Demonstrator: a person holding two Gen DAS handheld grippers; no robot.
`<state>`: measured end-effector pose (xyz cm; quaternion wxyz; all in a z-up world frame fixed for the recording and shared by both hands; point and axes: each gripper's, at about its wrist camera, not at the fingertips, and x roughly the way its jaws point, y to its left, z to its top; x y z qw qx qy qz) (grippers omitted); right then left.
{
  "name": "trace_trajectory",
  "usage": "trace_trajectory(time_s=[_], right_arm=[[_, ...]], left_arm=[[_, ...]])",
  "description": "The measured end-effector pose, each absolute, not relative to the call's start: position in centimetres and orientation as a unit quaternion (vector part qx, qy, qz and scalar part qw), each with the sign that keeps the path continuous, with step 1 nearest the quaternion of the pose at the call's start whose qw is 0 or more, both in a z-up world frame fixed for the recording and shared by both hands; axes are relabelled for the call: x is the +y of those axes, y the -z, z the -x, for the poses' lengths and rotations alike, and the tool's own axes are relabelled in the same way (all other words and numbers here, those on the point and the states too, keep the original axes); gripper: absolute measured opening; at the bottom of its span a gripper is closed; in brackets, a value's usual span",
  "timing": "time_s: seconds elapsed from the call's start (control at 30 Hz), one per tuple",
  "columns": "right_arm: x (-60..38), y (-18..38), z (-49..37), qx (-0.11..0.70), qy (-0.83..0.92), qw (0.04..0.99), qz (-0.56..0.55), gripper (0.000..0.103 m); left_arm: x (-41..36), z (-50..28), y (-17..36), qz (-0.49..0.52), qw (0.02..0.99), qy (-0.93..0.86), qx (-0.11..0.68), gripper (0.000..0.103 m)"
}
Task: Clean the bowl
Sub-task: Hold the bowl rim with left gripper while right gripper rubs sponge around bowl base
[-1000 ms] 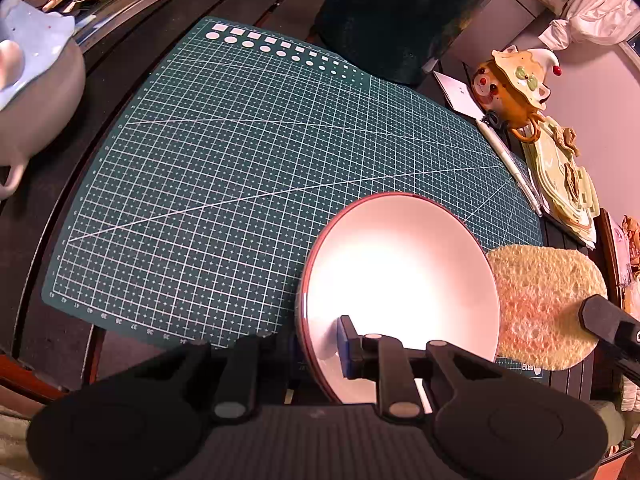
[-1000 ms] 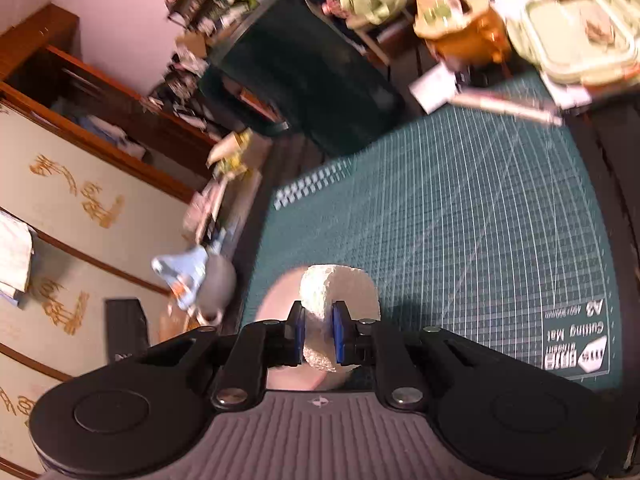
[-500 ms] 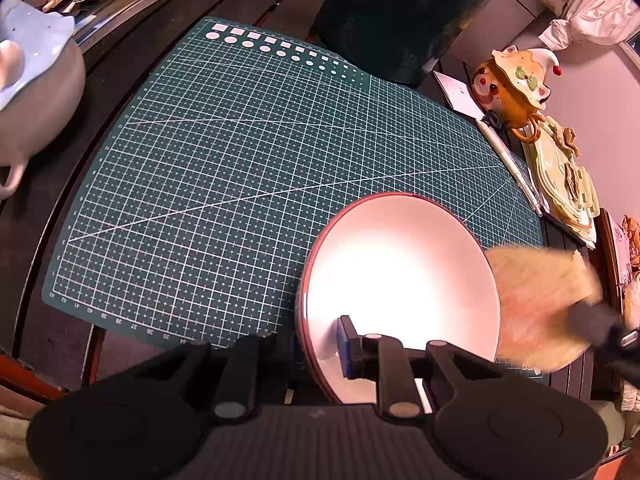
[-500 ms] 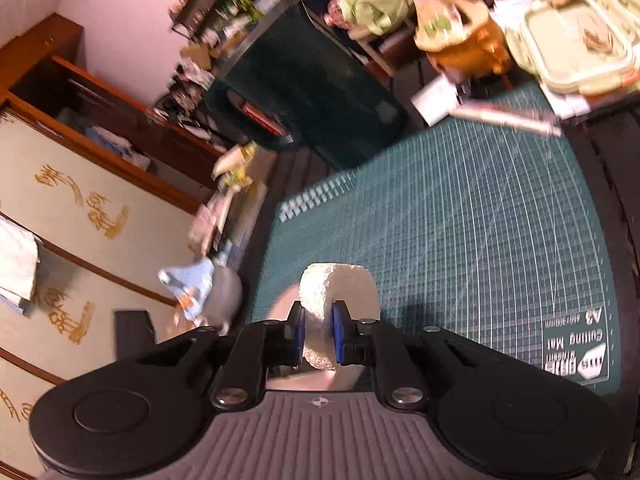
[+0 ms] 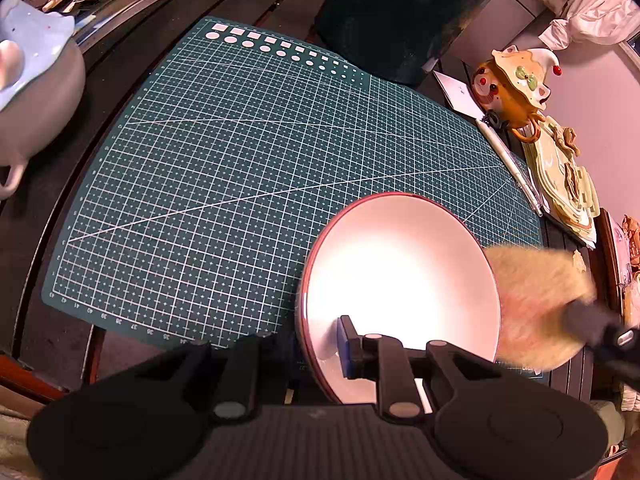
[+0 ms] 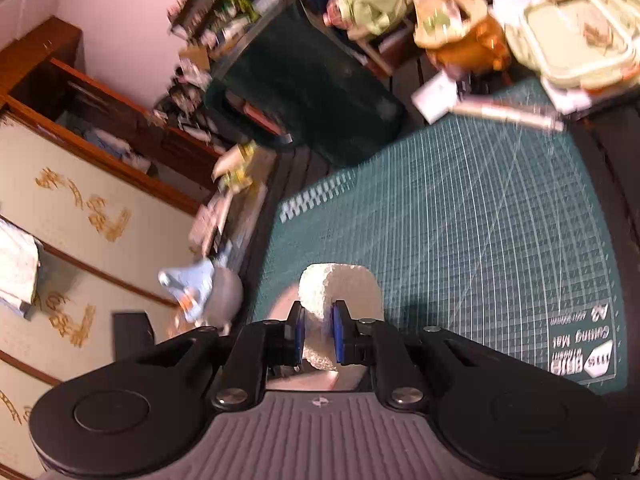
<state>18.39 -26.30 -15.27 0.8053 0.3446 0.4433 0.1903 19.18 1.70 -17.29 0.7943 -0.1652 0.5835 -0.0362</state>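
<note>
A white bowl [image 5: 400,280] with a red rim sits tilted on the green cutting mat [image 5: 240,160], low and right in the left wrist view. My left gripper [image 5: 320,350] is shut on its near rim, one blue pad inside and the other outside. A yellow sponge [image 5: 536,308], blurred by motion, hovers at the bowl's right rim, held by my right gripper [image 5: 600,330]. In the right wrist view my right gripper [image 6: 318,334] is shut on the sponge [image 6: 340,292]. A pale part of the bowl [image 6: 280,300] shows beneath it.
A grey pot with a blue lid [image 5: 36,92] stands left of the mat. A dark green container [image 5: 392,12] is behind it. At the right lie an orange ceramic figure [image 5: 512,84], a pen [image 5: 512,164] and stacked green lidded boxes [image 5: 568,184].
The sponge in my right gripper has shifted slightly beside the bowl's right rim and now shows motion blur. The left gripper and the bowl have stayed put.
</note>
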Motion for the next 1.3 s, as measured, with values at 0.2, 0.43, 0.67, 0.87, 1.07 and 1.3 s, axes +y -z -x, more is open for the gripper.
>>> trace_trajectory(time_s=[0.2, 0.43, 0.67, 0.87, 1.07, 1.3], right_arm=[[-26.0, 15.2, -18.2, 0.445, -0.192, 0.810, -0.331, 0.013], [-26.9, 13.9, -17.8, 0.402, -0.195, 0.826, -0.344, 0.013], [-25.9, 15.3, -18.5, 0.455, -0.197, 0.806, -0.324, 0.014], [-27.1, 13.9, -17.8, 0.408, -0.200, 0.821, -0.345, 0.014], [-26.1, 15.6, -18.5, 0.459, -0.198, 0.800, -0.332, 0.014], [-26.9, 14.3, -17.9, 0.420, -0.198, 0.816, -0.344, 0.014]], left_arm=[[1.7, -19.2, 17.3, 0.165, 0.795, 0.037, 0.583, 0.019], [1.6, -19.2, 17.3, 0.165, 0.794, 0.036, 0.583, 0.019], [1.6, -19.1, 17.4, 0.164, 0.795, 0.038, 0.583, 0.019], [1.8, -19.1, 17.4, 0.163, 0.794, 0.039, 0.584, 0.019], [1.8, -19.2, 17.4, 0.163, 0.794, 0.040, 0.584, 0.019], [1.9, -19.2, 17.4, 0.162, 0.794, 0.041, 0.584, 0.019]])
